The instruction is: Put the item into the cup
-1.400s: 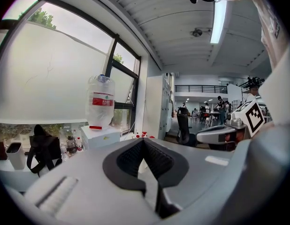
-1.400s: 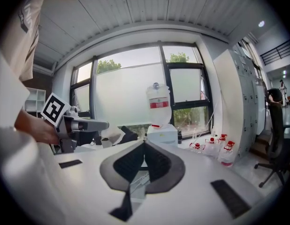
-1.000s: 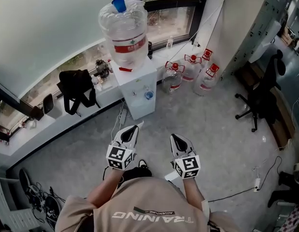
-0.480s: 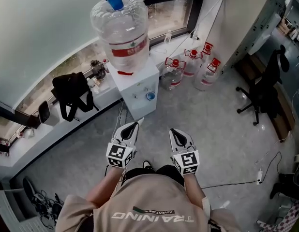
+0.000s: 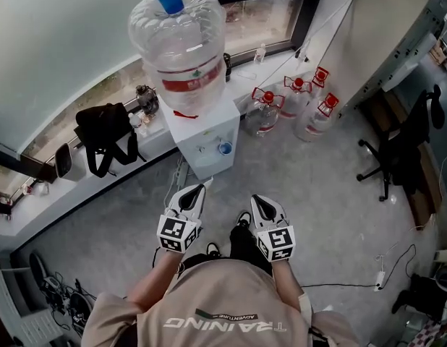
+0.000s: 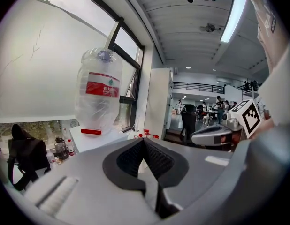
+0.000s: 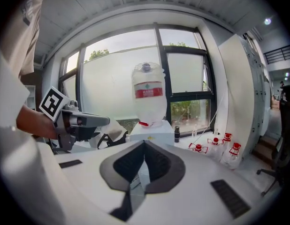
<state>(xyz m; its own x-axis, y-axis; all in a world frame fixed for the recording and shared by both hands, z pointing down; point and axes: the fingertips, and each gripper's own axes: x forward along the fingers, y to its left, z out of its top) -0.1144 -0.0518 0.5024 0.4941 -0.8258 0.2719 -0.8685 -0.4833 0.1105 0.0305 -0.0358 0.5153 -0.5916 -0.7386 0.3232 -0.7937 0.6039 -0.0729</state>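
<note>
The person stands on a grey floor [image 5: 325, 194] facing a white water dispenser [image 5: 209, 139] at 12 o'clock; a large clear bottle [image 5: 181, 45] sits upside down on top of it. The left tongs [image 5: 198, 191] and the right tongs [image 5: 258, 199] are held side by side at waist height, near each other but apart, both aimed at the dispenser. In each gripper view the ribbed pads meet at the tip with nothing between them; both tongs are closed and empty.

A small blue round thing [image 5: 224, 148] sits at the dispenser's front by the taps, at 12 o'clock from the right tongs and well apart from them; it is probably the cup, though too small to be sure. No item to go into it can be picked out in any view; nothing is carried.

Red-capped jugs [image 5: 263, 110] stand on the floor at 1 o'clock, just beside the dispenser; a black bag [image 5: 100, 132] rests on the window ledge [image 5: 57, 186] at 10 o'clock.

If that is a cup, it is likely light and thin-walled, easy to tip or crush; a gentle pinch on the side wall below the rim, or steadying it with one pair of tongs while the other drops the item in, seems safest. The task looks not yet begun; the approach comes first.
</note>
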